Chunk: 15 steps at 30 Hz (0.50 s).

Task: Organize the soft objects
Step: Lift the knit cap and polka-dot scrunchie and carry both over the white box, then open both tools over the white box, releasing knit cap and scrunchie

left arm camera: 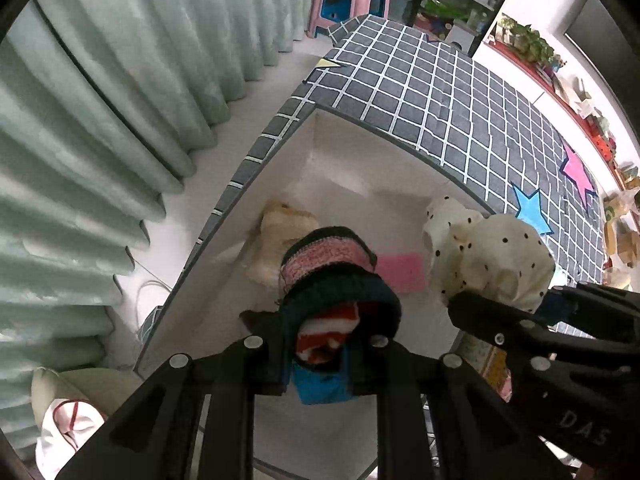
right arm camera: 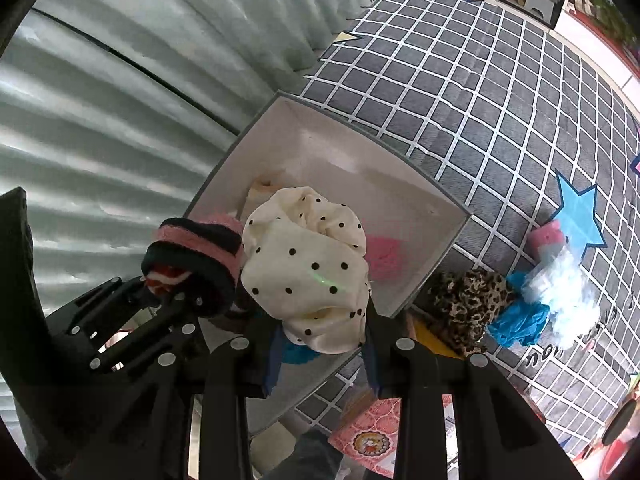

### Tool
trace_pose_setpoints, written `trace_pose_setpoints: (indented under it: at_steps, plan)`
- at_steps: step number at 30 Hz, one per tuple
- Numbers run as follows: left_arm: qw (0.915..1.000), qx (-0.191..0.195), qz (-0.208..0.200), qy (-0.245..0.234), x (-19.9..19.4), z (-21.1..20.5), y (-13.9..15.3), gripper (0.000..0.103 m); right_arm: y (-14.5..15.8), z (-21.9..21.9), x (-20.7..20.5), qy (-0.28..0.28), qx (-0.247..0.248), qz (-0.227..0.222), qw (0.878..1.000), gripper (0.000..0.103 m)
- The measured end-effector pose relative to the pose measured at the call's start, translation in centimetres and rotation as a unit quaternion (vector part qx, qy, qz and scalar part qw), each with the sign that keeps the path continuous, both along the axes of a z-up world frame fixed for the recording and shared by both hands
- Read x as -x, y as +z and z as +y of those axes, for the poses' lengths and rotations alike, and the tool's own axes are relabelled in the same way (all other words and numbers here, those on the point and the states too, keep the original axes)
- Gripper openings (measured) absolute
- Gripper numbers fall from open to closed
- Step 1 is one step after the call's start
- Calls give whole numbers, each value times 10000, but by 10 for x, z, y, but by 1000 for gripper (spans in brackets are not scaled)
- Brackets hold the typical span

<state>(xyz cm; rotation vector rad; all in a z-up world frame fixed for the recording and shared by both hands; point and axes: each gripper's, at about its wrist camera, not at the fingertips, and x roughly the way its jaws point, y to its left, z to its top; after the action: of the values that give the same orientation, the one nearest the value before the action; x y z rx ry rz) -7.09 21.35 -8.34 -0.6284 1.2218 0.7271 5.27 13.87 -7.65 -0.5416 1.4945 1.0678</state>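
My left gripper (left arm camera: 326, 354) is shut on a rolled striped knit piece (left arm camera: 332, 272), dark with pink and red-white bands, held over the white box (left arm camera: 344, 152). My right gripper (right arm camera: 320, 344) is shut on a cream polka-dot cloth (right arm camera: 308, 268), also held over the box (right arm camera: 280, 136). The left gripper (right arm camera: 176, 292) and its knit roll (right arm camera: 196, 252) show at the left of the right wrist view; the polka-dot cloth (left arm camera: 488, 256) shows at the right of the left wrist view. Inside the box lie a cream plush piece (left arm camera: 276, 236) and a pink item (left arm camera: 400, 272).
The box sits on a grey grid-pattern cover (right arm camera: 480, 100) with star prints. A leopard-print cloth (right arm camera: 468, 304), a blue cloth (right arm camera: 516, 320) and a pale fluffy item (right arm camera: 560, 280) lie right of the box. Green curtains (left arm camera: 100, 120) hang at left. A pink stool (left arm camera: 348, 0) stands behind.
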Motion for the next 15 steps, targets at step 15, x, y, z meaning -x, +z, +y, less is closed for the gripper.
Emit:
trace_pose_setpoints:
  at_steps: [15]
  plan:
    - [9998, 105, 141, 10, -5, 5, -12, 20, -10, 7, -5, -41, 108, 36, 9999, 35]
